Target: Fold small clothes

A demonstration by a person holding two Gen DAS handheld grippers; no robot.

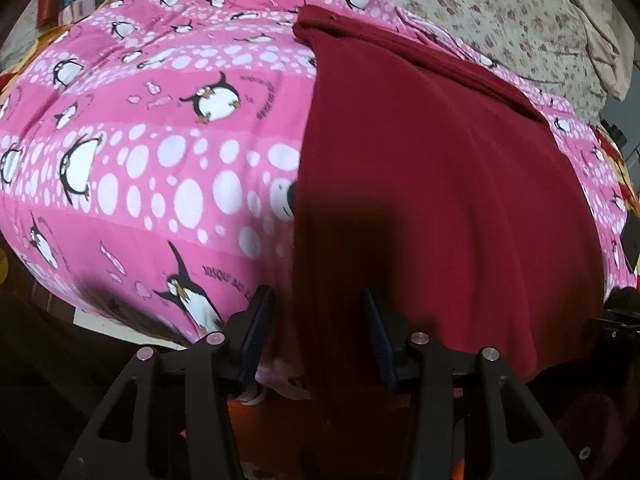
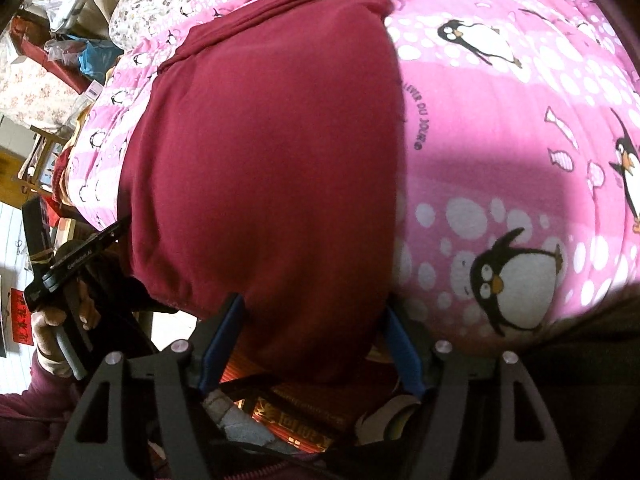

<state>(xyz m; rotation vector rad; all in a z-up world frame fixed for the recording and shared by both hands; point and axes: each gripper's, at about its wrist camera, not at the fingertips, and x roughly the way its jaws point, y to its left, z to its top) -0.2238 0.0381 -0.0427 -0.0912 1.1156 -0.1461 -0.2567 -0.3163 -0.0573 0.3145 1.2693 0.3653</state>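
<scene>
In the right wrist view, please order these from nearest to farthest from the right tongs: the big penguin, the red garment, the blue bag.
1. Red garment: its near hem lies between the right tongs.
2. Big penguin: right, on the blanket.
3. Blue bag: far upper left, off the bed.

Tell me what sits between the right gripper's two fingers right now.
In the right wrist view, the near hem of the maroon garment hangs between the open right gripper fingers, with no pad visibly pressing it. Below the hem, red printed boxes show through.
</scene>
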